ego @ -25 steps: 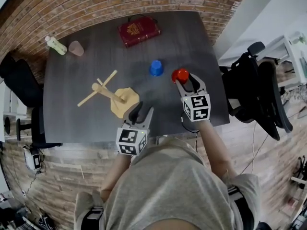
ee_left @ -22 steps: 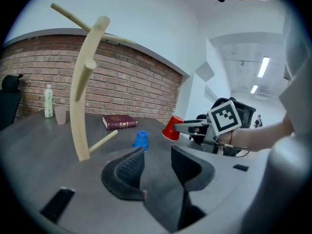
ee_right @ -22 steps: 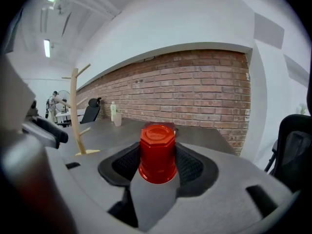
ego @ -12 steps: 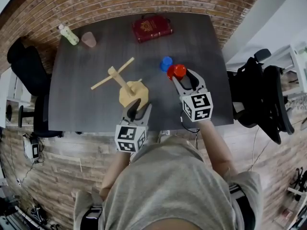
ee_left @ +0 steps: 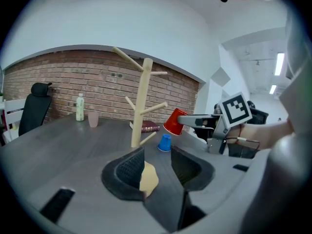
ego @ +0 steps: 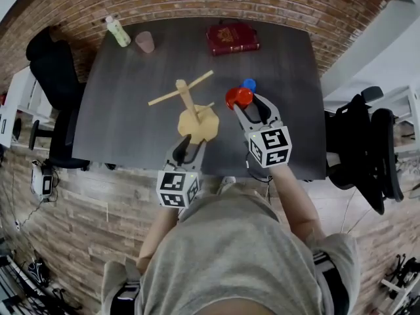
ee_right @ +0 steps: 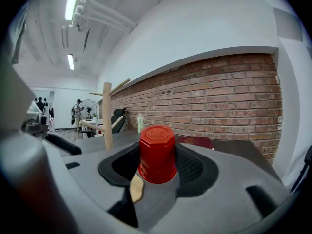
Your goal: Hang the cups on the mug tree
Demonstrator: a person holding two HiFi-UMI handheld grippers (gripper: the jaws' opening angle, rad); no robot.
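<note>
The wooden mug tree [ego: 187, 96] stands mid-table on its tan base [ego: 200, 122]; its pegs are bare, as the left gripper view of the tree [ee_left: 142, 101] shows. My right gripper [ego: 246, 104] is shut on a red cup [ego: 237, 97], held above the table just right of the tree; the red cup [ee_right: 157, 152] sits between the pads, closed end up. A blue cup [ego: 249, 84] stands upturned behind it. My left gripper [ego: 189, 143] is open at the base's near edge, and the base [ee_left: 148, 179] pokes between its jaws. A pink cup [ego: 145, 42] stands far left.
A pale bottle [ego: 119, 31] stands beside the pink cup and a red book [ego: 232, 39] lies at the dark table's [ego: 131, 123] back edge. Black chairs stand to the left [ego: 56, 71] and to the right [ego: 367, 143]. A brick wall runs behind.
The right gripper has carried the red cup left, from right of the blue cup to just beside the tree. The left gripper has stayed at the tree's base. The head view has shifted.
</note>
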